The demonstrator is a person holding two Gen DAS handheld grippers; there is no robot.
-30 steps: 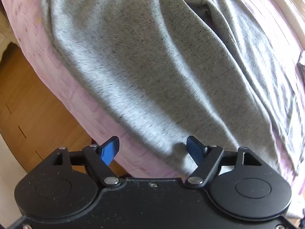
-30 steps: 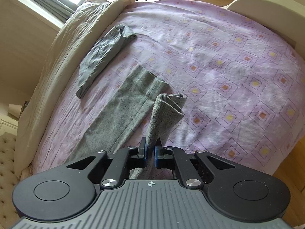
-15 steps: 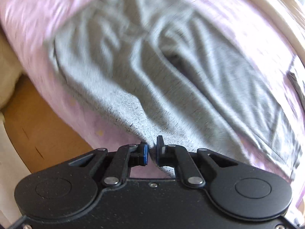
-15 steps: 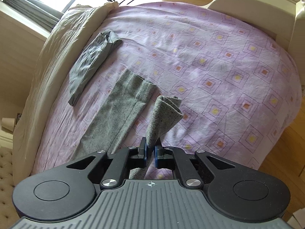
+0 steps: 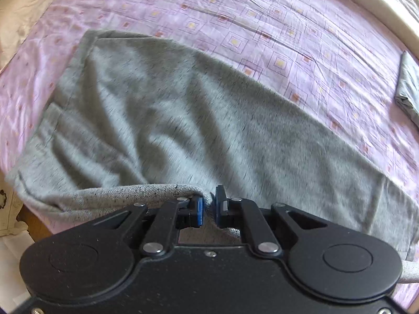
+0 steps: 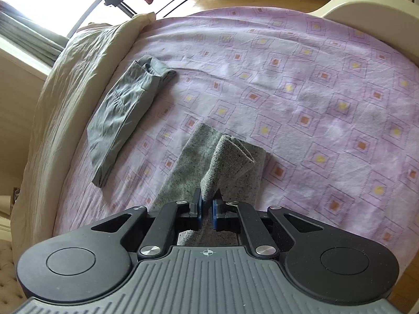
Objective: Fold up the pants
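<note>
Grey speckled pants (image 5: 183,120) lie across a purple patterned bed sheet (image 5: 275,26). My left gripper (image 5: 208,205) is shut on the near edge of the pants at the waist end, and the lifted edge curls over to the left. In the right wrist view, my right gripper (image 6: 207,209) is shut on the cuff end of one pant leg (image 6: 227,162) and holds it raised over the other leg (image 6: 193,154), which lies flat on the sheet (image 6: 314,91).
A folded darker grey garment (image 6: 125,110) lies on the sheet left of the pant legs; it also shows in the left wrist view (image 5: 407,86). A beige duvet (image 6: 60,99) is bunched along the left side. A cream bed frame (image 6: 366,2) curves at the far right.
My left gripper closed from open onto the pants' near edge and lifted it, pulling back. My right gripper carried the held leg cuff over onto the other leg.
</note>
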